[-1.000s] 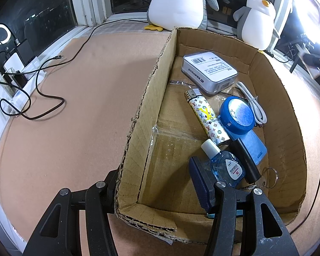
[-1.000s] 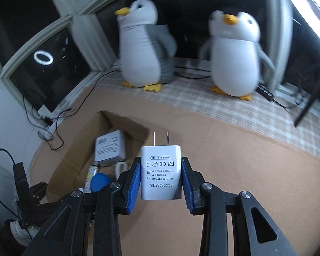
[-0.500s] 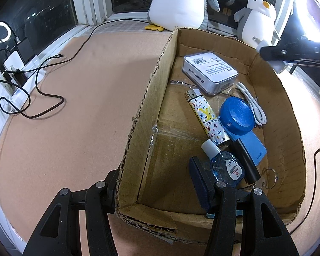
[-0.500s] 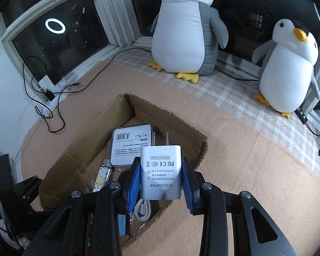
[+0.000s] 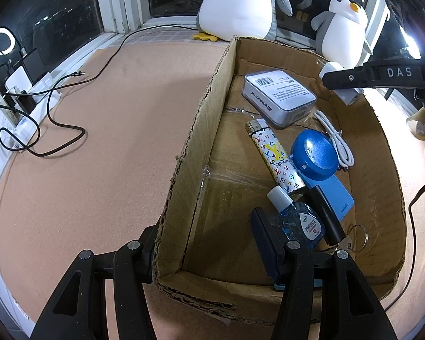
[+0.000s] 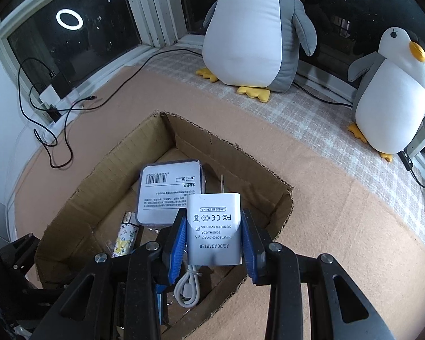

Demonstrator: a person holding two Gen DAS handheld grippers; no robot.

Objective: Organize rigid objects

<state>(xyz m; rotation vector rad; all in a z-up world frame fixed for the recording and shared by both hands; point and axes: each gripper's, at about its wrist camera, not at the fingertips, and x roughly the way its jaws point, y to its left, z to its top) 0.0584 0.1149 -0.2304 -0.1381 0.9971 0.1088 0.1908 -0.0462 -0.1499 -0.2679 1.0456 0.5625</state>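
Left wrist view: the left gripper (image 5: 209,250) has its jaws spread wide, straddling the near left corner of the cardboard box (image 5: 195,130), one finger outside the wall and the other inside; whether either presses on the wall cannot be told. Inside the box, a white flat case (image 5: 279,95) lies toward 12 o'clock, a patterned lighter (image 5: 274,157) at the centre, and a blue round lid (image 5: 316,157) touching it on the 3 o'clock side. A white cable (image 5: 335,138) lies just beyond the lid. A small blue bottle (image 5: 296,218) sits toward 6 o'clock, beside a black stick (image 5: 325,216) that rests on a light blue card (image 5: 335,195). At 2 o'clock the right gripper's finger hangs over the far rim with the white adapter (image 5: 347,95).

Right wrist view: the right gripper (image 6: 214,239) is clamped on the white adapter (image 6: 214,228), prongs pointing to 12 o'clock, above the box's interior. Below it show the flat case at 11 o'clock, the lighter at 9 o'clock, and the coiled cable at 6 o'clock. Two plush penguins (image 6: 255,31) stand on the checked cloth toward 12 and 2 o'clock.
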